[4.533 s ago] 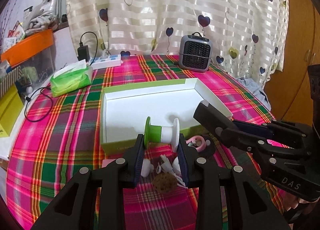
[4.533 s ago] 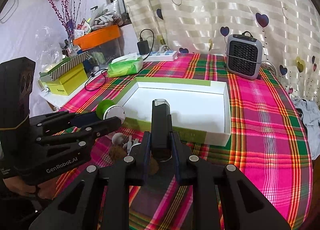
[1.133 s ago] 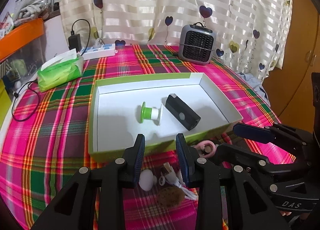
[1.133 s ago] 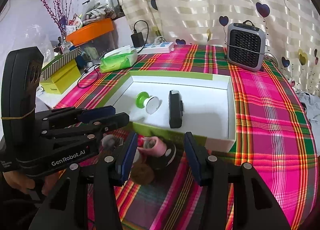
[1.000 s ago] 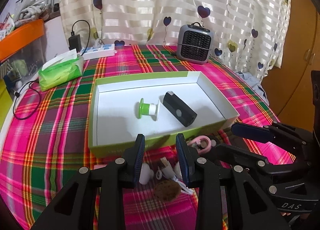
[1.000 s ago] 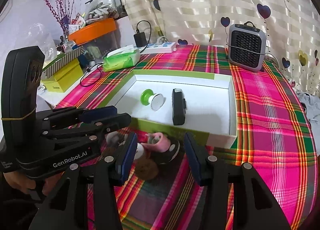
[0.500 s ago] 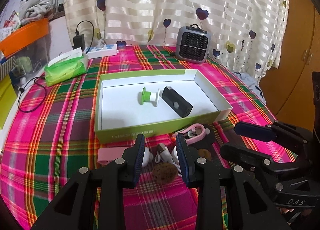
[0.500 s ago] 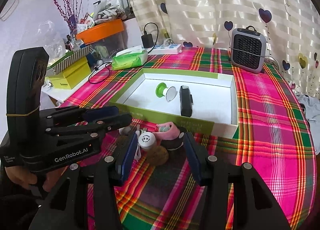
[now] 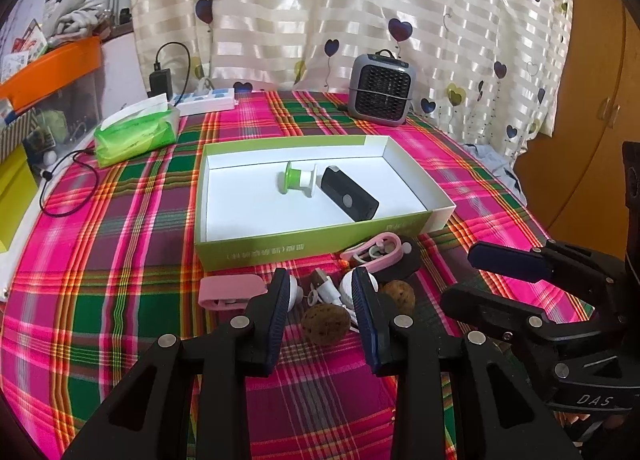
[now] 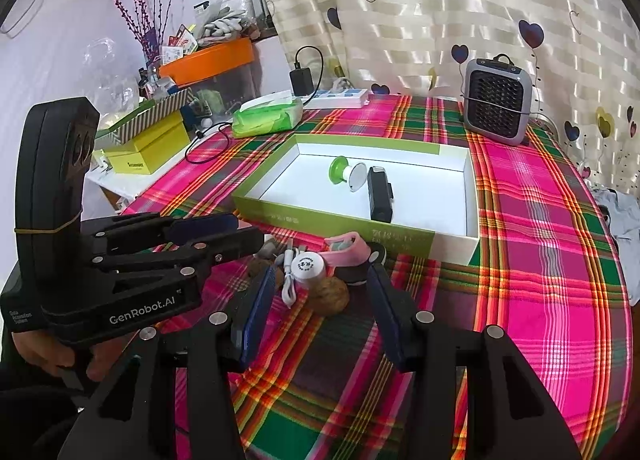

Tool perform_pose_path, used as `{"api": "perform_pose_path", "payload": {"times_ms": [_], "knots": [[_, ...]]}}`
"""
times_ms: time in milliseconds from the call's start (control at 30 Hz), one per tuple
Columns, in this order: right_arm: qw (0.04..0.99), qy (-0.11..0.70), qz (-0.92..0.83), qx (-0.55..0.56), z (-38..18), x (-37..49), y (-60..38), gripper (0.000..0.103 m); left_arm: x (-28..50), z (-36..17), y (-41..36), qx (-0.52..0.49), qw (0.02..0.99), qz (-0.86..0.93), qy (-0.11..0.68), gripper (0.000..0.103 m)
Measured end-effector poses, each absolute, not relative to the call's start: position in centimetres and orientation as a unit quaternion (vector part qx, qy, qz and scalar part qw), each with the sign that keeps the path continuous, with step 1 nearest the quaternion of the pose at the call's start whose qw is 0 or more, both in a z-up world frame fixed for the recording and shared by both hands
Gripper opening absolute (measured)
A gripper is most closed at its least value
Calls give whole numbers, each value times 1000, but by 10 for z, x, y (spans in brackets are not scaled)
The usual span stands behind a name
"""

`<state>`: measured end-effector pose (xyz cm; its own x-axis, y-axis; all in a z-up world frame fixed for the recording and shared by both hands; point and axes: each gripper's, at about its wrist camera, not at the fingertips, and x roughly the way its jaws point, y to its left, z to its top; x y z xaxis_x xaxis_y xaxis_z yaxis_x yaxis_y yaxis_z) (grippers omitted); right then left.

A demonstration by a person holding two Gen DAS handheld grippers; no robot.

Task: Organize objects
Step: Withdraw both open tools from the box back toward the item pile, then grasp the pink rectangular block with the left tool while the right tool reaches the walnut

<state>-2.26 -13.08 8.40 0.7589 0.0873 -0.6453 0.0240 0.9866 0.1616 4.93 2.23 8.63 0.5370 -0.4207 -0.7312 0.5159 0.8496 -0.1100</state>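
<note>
striped curtains (image 9: 360, 20) with heart prints hang behind a tabletop (image 9: 120, 244) covered in pink and green plaid cloth. near the middle sits a shallow box (image 9: 304, 250) with green outer walls and a white floor; inside it a green and white spool (image 9: 298, 179) lies on its side, touching or just beside a black device (image 9: 350, 198) that lies flat at an angle. a grey heater (image 9: 380, 90) stands behind the box, with a green tissue pack (image 9: 136, 136) and a white power strip (image 9: 204, 98) off to the far left. in front of the box's near wall lies a loose cluster: a pink clip (image 9: 232, 292) to the left, a pink case (image 9: 374, 250) resting on a black disc (image 9: 404, 260), a white cable (image 9: 326, 290), a round white cap (image 10: 306, 266), and two brown balls (image 9: 324, 326), one nearer and one just beside the disc. the left gripper (image 9: 320, 304) hovers above this cluster with its jaws released, nothing between them; the cable and the nearer ball show through the gap. the right gripper (image 10: 320, 300) hangs over the same pile from the other side, jaws released and wider apart, holding nothing. a hand (image 10: 52, 356) grips the left gripper's handle at the lower left of the right wrist view.
</note>
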Motion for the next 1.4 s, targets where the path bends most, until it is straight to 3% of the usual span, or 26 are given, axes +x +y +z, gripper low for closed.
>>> {"api": "perform_pose_path", "payload": {"times_ms": [1400], "knots": [[906, 410, 23, 104, 38, 10, -137, 49, 63, 72, 48, 37, 876, -256, 408, 30]]}}
